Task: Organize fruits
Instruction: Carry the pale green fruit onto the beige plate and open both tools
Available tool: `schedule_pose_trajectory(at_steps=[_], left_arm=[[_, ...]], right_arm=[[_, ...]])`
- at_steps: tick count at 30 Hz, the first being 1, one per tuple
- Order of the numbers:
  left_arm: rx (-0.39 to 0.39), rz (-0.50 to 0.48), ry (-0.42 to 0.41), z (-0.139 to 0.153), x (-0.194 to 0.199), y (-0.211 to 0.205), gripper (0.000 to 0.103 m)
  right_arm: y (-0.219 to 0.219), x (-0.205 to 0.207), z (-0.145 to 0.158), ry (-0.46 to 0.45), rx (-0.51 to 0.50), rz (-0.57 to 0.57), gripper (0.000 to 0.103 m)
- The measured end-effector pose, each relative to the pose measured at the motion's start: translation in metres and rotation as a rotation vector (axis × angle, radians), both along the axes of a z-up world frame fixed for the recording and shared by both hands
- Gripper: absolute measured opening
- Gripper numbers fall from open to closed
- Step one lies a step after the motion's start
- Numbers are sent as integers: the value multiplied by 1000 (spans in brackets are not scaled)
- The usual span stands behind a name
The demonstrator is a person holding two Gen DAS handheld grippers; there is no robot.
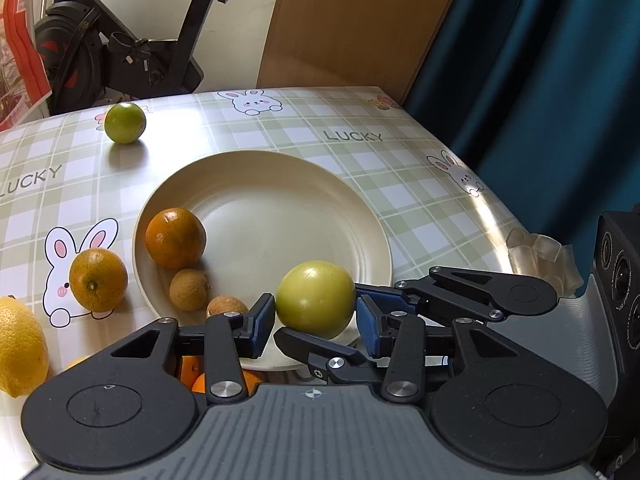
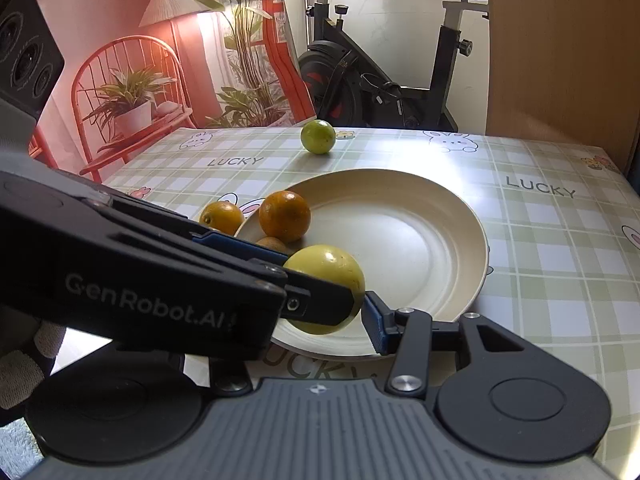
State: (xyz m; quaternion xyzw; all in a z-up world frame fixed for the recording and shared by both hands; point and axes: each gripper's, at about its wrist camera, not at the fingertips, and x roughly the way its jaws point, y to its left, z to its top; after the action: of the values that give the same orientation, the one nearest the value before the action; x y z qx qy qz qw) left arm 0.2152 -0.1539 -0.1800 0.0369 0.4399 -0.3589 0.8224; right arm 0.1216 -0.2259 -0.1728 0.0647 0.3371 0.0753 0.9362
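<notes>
Both grippers crowd the same pale yellow-green round fruit (image 1: pixel 315 299) at the near rim of the cream round plate (image 1: pixel 280 200)! Left gripper (image 1: pixel 315 322) has its blue-padded fingers (image 1: pixel 260 320) on either side of that fruit, the left pad right up against its skin and the right pad just beside it, so it brackets the fruit closely, though whether it truly presses on both sides I cannot tell. Right gripper (image 1: pixel 320 312) reaches in from the right, one black finger passing under the front of the fruit and another behind it; from its own camera the right gripper (image 2: pixel 360 312) shows one blue pad (image 2: pixel 376 326) just beside the fruit (image 2: pixel 326 288), while the other finger is hidden behind the left gripper's black arm, so its grip cannot be told either. On the plate (image 2: pixel 420 240), at its left side, sits a dark orange round citrus (image 1: pixel 175 238), with two small brown round fruits (image 1: pixel 188 290) near it along the front rim. Just off the plate, on the green checked rabbit-print tablecloth (image 1: pixel 400 200), rests a second orange citrus (image 1: pixel 98 280), and a bright yellow lemon (image 1: pixel 20 348) lies near the left edge. Far back, well apart from the plate, a green round lime-like fruit (image 1: pixel 125 123) stands alone. A black exercise bike (image 2: pixel 380 80) stands beyond the table.
</notes>
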Motion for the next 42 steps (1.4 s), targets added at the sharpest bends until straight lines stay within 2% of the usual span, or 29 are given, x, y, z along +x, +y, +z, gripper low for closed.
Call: schedule_pose_trajectory(at_steps=[7, 16, 27, 42], left_arm=[[21, 40, 22, -7, 12, 10, 47], [47, 97, 9, -8, 24, 21, 47], [23, 184, -4, -1, 40, 36, 47], [-11, 231, -49, 21, 32, 55, 47]], right_arm=[[5, 12, -9, 31, 9, 31, 48], [18, 31, -10, 42, 6, 64, 48], [32, 49, -11, 38, 17, 52, 48], [32, 32, 3, 5, 29, 22, 51]])
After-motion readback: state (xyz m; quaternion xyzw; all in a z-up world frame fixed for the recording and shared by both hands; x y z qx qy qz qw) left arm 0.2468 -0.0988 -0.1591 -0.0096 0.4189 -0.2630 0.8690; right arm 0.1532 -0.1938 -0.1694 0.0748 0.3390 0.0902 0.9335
